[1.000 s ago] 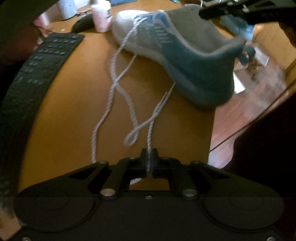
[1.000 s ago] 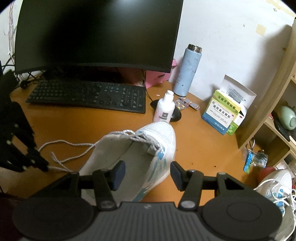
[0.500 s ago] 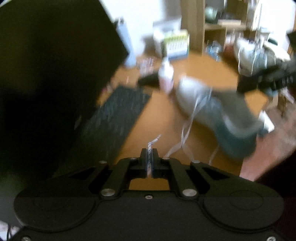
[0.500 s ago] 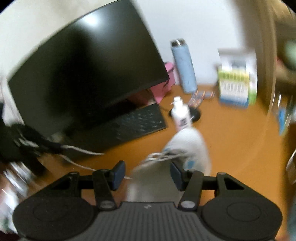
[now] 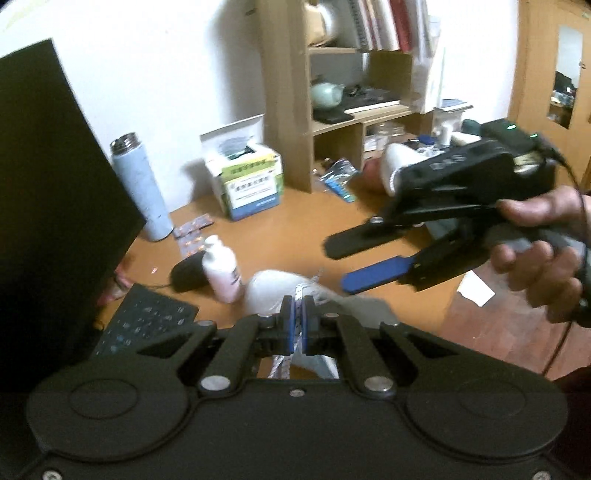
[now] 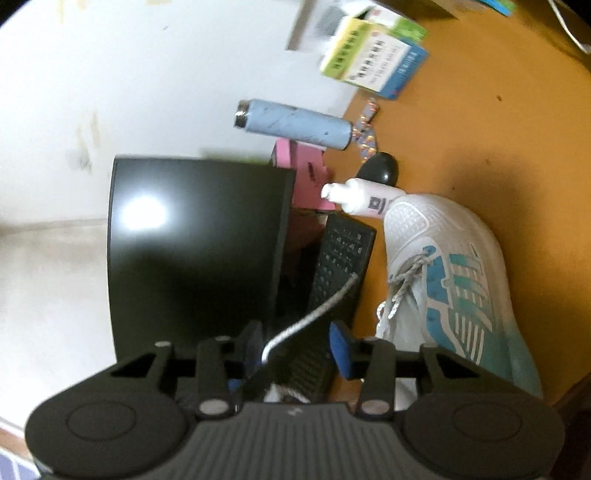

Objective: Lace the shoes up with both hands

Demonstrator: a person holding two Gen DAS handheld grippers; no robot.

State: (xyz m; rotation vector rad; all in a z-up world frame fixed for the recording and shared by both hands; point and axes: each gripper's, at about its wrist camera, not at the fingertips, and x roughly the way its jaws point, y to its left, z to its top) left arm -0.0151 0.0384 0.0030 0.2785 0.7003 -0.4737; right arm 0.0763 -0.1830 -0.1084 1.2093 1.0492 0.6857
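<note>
Left gripper [image 5: 298, 318] now lifted off the desk, jaws clamped on the white speckled lace [image 5: 297, 295]. Right gripper [image 6: 295, 345] rolled sideways, jaws closing around the lace's free end, pads not touching yet; handover looks imminent. White-and-teal mesh sneaker [image 6: 454, 273] at 3 o'clock on the orange desk [image 6: 480, 122].

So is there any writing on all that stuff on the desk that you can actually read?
Nothing reads clearly.
Green and blue box: printed characters, too blurred to read.
White bottle: dark square mark on its label, unreadable.
Keyboard: key legends too small.
Right tool's black body: faint embossed marks, unreadable.
Book spines on the shelf: blurred.
</note>
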